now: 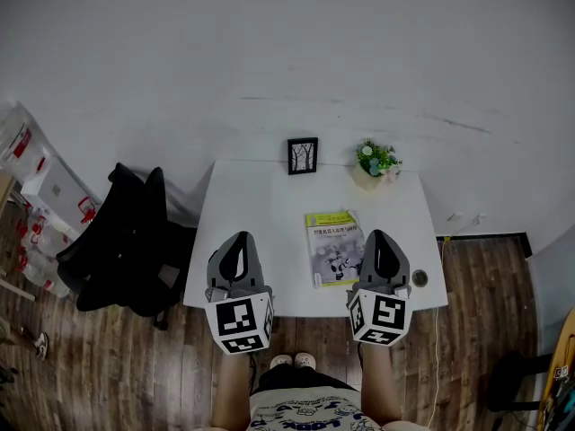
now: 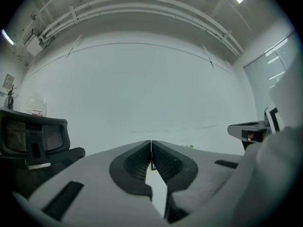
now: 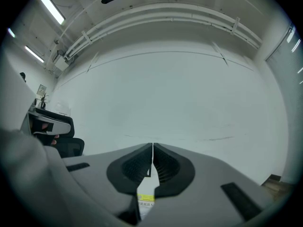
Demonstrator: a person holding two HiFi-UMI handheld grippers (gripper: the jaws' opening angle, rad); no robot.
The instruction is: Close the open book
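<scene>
The head view is evenly but dimly lit, with soft shadows, a grey cast on the wall (image 1: 287,61) and straight lines bowing toward the edges. Both gripper views are fisheye circles with black corners, where ceiling light strips (image 3: 51,7) glare white and the close foreground looks slightly soft.

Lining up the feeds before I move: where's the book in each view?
Head view: book on the table, right of centre.
Left gripper view: not in it.
Right gripper view: probably the yellow printed strip under the jaws.
Shared landmark: the white wall ahead.
</scene>
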